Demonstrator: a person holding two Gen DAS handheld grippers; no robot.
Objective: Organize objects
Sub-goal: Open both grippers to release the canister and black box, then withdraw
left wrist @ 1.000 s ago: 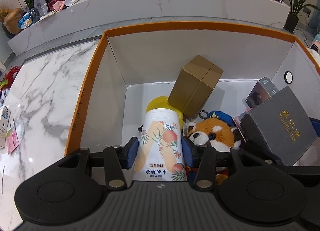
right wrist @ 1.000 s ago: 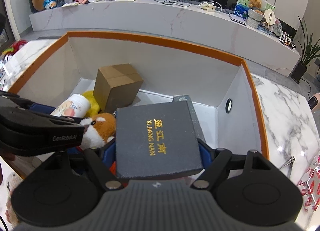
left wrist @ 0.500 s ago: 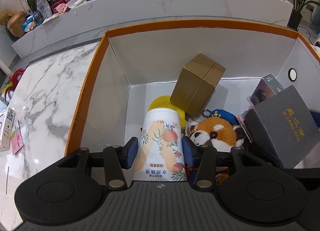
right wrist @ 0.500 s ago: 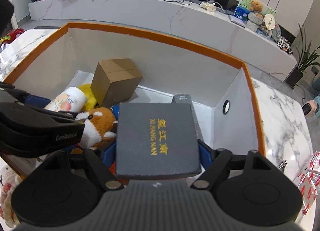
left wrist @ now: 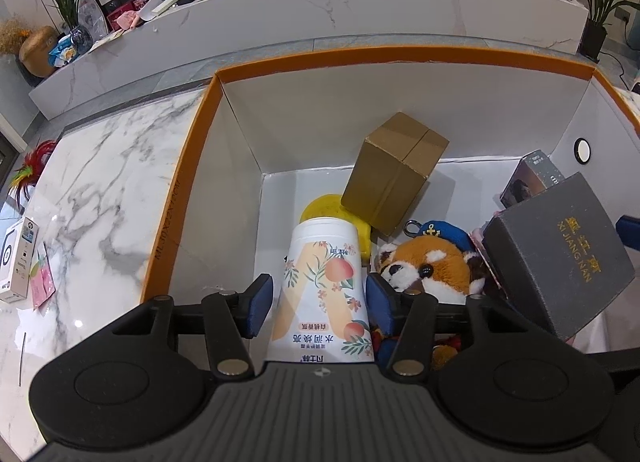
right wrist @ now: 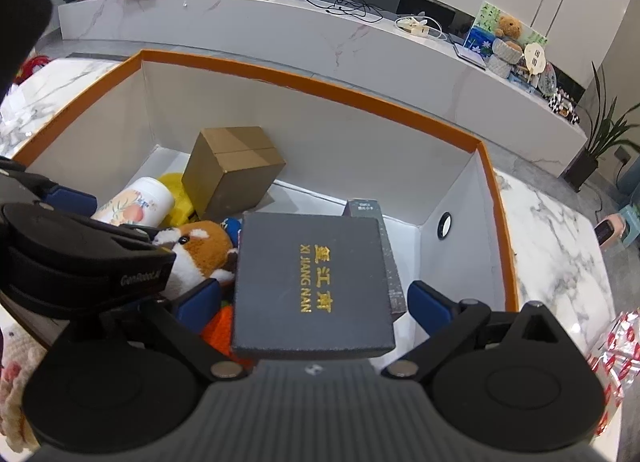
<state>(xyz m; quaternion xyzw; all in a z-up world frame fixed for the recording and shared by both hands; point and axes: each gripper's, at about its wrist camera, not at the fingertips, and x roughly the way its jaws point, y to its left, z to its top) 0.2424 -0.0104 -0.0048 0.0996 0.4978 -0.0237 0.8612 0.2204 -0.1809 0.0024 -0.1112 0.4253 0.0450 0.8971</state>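
Both claws just opened, releasing canister [left wrist: 322, 294], box [right wrist: 314, 282]

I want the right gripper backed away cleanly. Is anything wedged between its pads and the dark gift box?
Nothing visible. The right gripper has just been opening, with a gap on each side of the dark gift box, which rests over the plush.

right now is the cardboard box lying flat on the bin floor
No, the cardboard box is tilted, propped on the yellow thing beneath it, with one corner raised toward the bin's back wall.
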